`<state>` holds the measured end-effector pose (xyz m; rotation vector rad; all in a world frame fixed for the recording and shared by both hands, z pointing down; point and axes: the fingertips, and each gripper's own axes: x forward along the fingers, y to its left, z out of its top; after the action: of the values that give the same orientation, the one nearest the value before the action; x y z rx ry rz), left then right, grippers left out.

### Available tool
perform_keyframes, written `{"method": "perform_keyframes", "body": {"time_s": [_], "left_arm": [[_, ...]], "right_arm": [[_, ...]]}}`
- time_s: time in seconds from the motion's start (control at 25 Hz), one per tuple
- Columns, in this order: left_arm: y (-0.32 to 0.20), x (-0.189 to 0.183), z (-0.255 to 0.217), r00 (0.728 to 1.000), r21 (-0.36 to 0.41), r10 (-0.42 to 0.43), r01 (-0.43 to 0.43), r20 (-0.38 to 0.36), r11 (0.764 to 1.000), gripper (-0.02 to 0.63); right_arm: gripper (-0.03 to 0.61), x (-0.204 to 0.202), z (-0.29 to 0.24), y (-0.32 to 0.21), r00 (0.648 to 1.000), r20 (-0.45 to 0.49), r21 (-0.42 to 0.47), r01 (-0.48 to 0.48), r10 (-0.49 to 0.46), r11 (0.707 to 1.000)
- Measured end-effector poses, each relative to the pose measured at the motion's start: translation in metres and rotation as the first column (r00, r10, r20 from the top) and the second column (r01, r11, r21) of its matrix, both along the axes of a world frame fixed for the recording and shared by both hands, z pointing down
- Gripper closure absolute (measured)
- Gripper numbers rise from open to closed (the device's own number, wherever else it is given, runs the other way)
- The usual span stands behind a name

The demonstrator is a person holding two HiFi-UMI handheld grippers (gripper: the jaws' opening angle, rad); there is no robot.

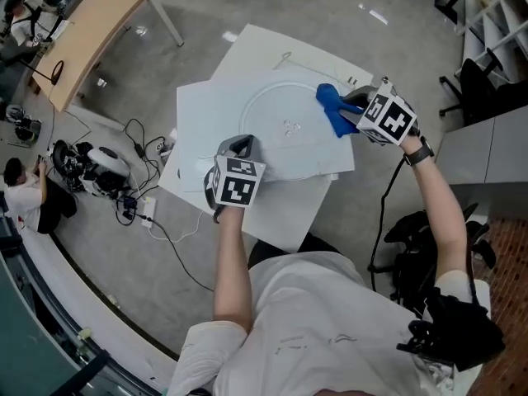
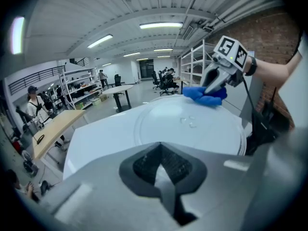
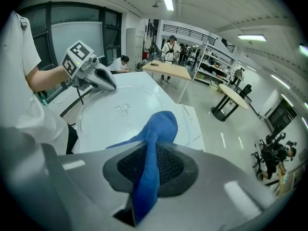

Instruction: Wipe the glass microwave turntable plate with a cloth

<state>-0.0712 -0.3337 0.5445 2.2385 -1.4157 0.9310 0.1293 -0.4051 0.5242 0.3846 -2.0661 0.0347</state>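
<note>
Head view puts the round clear glass microwave turntable plate (image 1: pixel 276 134) flat at the middle of the frame, on a white square table top (image 1: pixel 206 114) laid with overlapping white boards. At the plate's upper right edge the right gripper (image 1: pixel 351 110) is clamped on a bright blue soft cloth (image 1: pixel 332 106), and the cloth's bunched free end lies on the glass just inside the rim. The right gripper view agrees, with a strip of blue fabric pinched between the dark ribbed pads and the rest bulging out ahead over the plate. The left gripper (image 1: pixel 242 145) sits at the plate's lower left edge, and its own view shows its jaws drawn together with nothing between them (whether the tips press on the rim to steady the plate or merely hang just over it, I cannot tell). A few small clear bumps or drops (image 3: pixel 122 109) show near the middle of the glass; they are too small to say which. As for progress, the cloth is in hand and on the plate, so the preparation looks done. But it sits at one edge, nearly all the disc lies uncovered before it, and no streak or wet trail marks wiped ground. My judgement is that the wiping is at its start or barely into it: passes across the centre and round the rim toward the left gripper's side are left to do.
</note>
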Motion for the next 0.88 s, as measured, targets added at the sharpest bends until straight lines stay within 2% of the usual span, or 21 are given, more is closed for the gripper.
{"method": "perform_keyframes", "body": {"time_s": [0.12,0.28,0.4,0.64,0.88], "left_arm": [[0.002,0.001,0.002,1.000,0.001,0.009,-0.009,-0.003,1.000,0.614],[0.003,0.002,0.001,1.000,0.000,0.016,-0.016,-0.021,1.000,0.614],[-0.002,0.002,-0.001,0.999,0.001,0.023,-0.023,-0.031,1.000,0.614],[-0.003,0.004,-0.005,0.998,0.008,0.042,-0.042,-0.047,0.999,0.614],[-0.007,0.006,-0.011,0.997,0.030,0.051,-0.049,-0.056,0.998,0.614]], "right_arm": [[0.525,0.010,0.004,0.034,0.999,0.017,-0.019,-0.031,0.031,0.999],[0.525,0.002,-0.001,0.078,0.999,0.036,-0.036,-0.038,0.039,0.999],[0.525,-0.007,-0.004,0.098,0.999,0.040,-0.032,-0.017,0.018,0.999],[0.525,-0.028,0.000,0.129,0.995,0.096,-0.084,-0.011,0.019,0.996],[0.525,-0.058,0.005,0.158,0.987,0.154,-0.150,0.059,-0.035,0.987]]}}
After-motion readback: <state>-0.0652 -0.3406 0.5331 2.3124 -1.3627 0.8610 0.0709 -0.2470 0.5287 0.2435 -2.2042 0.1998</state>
